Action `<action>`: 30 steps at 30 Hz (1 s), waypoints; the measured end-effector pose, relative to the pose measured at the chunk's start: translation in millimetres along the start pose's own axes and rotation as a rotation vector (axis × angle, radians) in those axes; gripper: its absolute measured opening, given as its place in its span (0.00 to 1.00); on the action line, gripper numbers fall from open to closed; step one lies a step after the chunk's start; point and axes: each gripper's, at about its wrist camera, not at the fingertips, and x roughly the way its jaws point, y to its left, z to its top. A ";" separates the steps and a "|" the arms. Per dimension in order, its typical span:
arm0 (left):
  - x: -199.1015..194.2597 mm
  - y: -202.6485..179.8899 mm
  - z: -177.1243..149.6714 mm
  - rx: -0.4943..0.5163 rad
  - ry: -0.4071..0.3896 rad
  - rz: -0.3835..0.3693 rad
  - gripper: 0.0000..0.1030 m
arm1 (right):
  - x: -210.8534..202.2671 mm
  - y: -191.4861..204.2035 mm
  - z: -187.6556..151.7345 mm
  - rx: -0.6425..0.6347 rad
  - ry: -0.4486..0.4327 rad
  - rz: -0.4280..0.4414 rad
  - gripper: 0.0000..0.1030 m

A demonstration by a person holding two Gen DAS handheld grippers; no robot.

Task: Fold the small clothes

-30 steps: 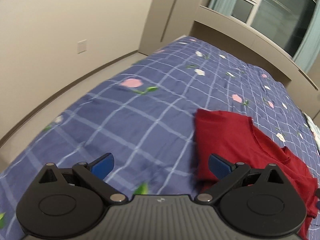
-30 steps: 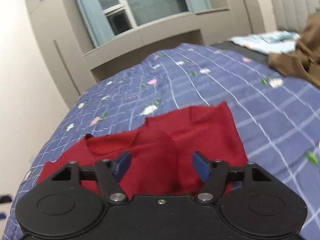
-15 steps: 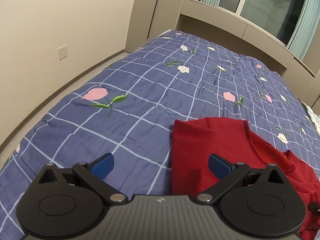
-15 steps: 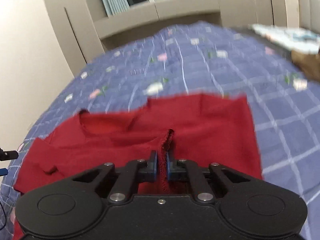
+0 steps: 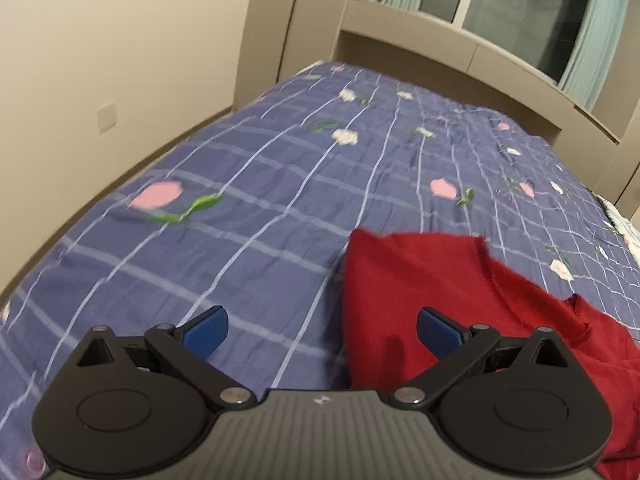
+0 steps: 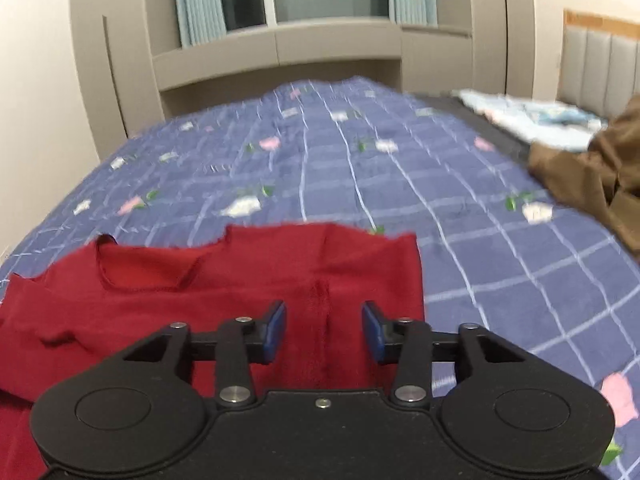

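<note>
A dark red shirt [image 5: 424, 280] lies spread on the blue checked bedspread [image 5: 280, 184]. My left gripper [image 5: 322, 330] hovers open over the shirt's left edge. One pad is above bare bedspread, the other above red cloth. In the right wrist view the red shirt [image 6: 224, 280] shows its neckline at the left. My right gripper [image 6: 324, 330] sits low over the shirt's right part, and its jaws are opening. A pinched-up ridge of red cloth stands between the pads [image 6: 276, 328], with a gap on each side of it.
A crumpled brown garment [image 6: 592, 176] lies at the bed's right side. Pale blue folded clothes [image 6: 532, 116] sit behind it, near a padded headboard [image 6: 600, 64]. A beige wall [image 5: 100, 80] runs close along the left of the bed, and window cabinets [image 6: 280, 52] stand beyond its far end.
My right gripper shut on a fold of the red shirt, then let it go and spread again. My left gripper slid sideways, so the shirt's left edge now lies between its fingers.
</note>
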 end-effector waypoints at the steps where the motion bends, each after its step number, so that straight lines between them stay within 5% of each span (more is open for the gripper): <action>1: 3.8 -3.9 2.5 0.015 -0.010 0.005 0.99 | 1.1 5.8 -0.6 -0.030 0.000 0.028 0.53; 4: 20.9 -19.1 6.8 0.089 -0.033 0.033 0.99 | 9.6 20.2 -2.5 -0.127 0.016 0.036 0.58; 9: 62.4 -28.6 2.1 0.187 0.039 0.184 0.98 | 31.6 2.5 -12.0 -0.144 0.057 -0.089 0.53; 18: 44.4 -10.6 5.7 0.129 0.025 0.133 0.98 | 4.8 -2.1 -17.9 -0.140 -0.017 -0.085 0.55; 21: 16.0 4.5 3.2 0.083 0.008 0.043 1.00 | -17.8 2.3 -23.1 -0.152 -0.032 -0.011 0.55; 25: -9.7 8.8 -18.4 0.121 0.014 -0.032 1.00 | -14.8 6.4 -36.5 -0.195 0.034 -0.025 0.57; 30: 1.2 6.6 -39.0 0.180 0.063 0.027 1.00 | -11.7 -3.1 -36.3 -0.172 0.055 -0.064 0.59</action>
